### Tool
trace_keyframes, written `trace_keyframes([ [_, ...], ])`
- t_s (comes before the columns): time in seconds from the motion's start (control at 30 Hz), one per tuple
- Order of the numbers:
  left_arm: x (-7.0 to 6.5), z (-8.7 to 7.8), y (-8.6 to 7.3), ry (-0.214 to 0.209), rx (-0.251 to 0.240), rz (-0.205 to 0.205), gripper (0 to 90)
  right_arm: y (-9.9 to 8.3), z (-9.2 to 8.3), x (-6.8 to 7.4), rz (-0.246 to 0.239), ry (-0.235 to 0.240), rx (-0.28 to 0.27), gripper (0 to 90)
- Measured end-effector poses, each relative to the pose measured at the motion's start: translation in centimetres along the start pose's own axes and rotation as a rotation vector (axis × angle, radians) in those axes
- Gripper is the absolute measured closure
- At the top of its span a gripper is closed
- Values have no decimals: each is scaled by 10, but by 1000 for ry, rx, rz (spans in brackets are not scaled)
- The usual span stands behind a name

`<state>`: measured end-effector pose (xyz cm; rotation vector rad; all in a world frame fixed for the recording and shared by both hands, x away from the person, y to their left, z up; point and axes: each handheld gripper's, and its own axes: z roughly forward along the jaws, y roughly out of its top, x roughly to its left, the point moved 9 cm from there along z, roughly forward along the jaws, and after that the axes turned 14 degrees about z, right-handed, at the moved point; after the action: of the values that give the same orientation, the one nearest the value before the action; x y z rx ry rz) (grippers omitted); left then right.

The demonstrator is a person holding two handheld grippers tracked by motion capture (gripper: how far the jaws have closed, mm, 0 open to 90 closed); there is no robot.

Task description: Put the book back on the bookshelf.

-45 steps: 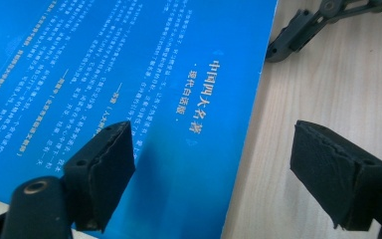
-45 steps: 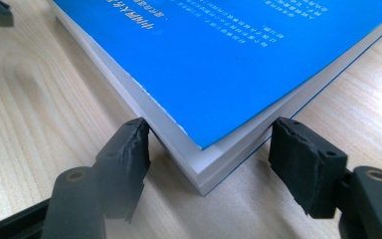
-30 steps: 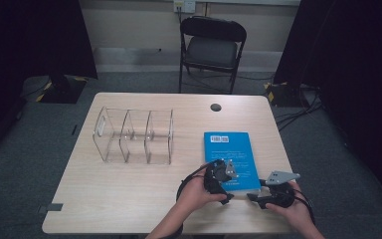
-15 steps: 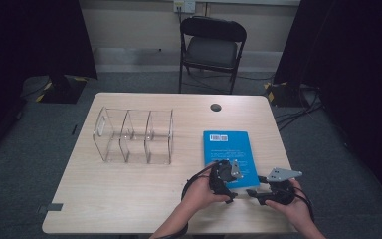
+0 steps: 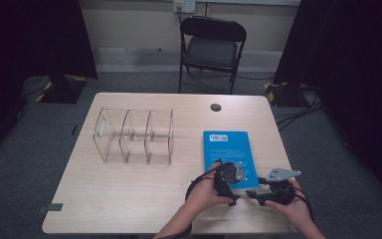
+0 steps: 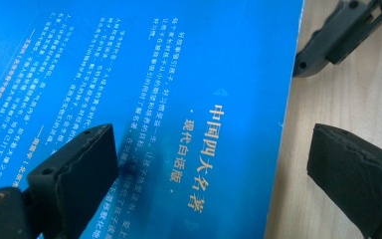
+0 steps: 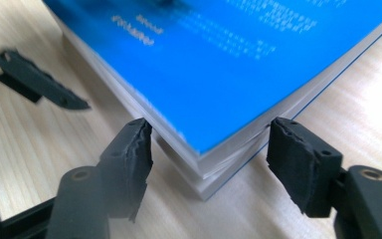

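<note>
Book lies flat on surface. Left hand-held gripper, jaws just opening, straddles its edge; right hand-held gripper, jaws apart, brackets its corner for lifting.

book: blue, white and yellow print | rack: clear | table: pale wood

Blue book flat on table

A blue book lies on the wooden bench, its near corner pointing between the two black pads of the right claw. The pads flank that corner on either side, just beside the page edges. The left claw's jaw tip rests up-left, beside the book.
</note>
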<state>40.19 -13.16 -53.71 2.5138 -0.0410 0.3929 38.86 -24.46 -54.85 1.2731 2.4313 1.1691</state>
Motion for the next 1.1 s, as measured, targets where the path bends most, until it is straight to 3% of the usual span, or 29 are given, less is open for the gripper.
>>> trace_keyframes([
  [0.13,0,-2,-2,-10,-10,-8,57,-6,3,1,1,9,23,276],
  [0.23,-1,-5,-4,-13,-13,-12,72,-10,3,2,-42,-5,31,271],
  [0.33,0,-7,-5,-22,-20,-12,83,-10,3,2,-40,-11,26,264],
  [0.43,0,-6,-5,-21,-23,-17,83,-8,4,1,-21,-28,12,337],
  [0.7,-3,-2,-5,-9,-4,-4,19,-6,2,0,-32,-50,8,372],
  [0.97,-1,-2,-5,-10,-27,-26,0,-3,1,3,-20,-38,-5,392],
  [1.1,0,-1,-4,-8,-19,-21,1,6,-5,3,-4,-30,-49,456],
])
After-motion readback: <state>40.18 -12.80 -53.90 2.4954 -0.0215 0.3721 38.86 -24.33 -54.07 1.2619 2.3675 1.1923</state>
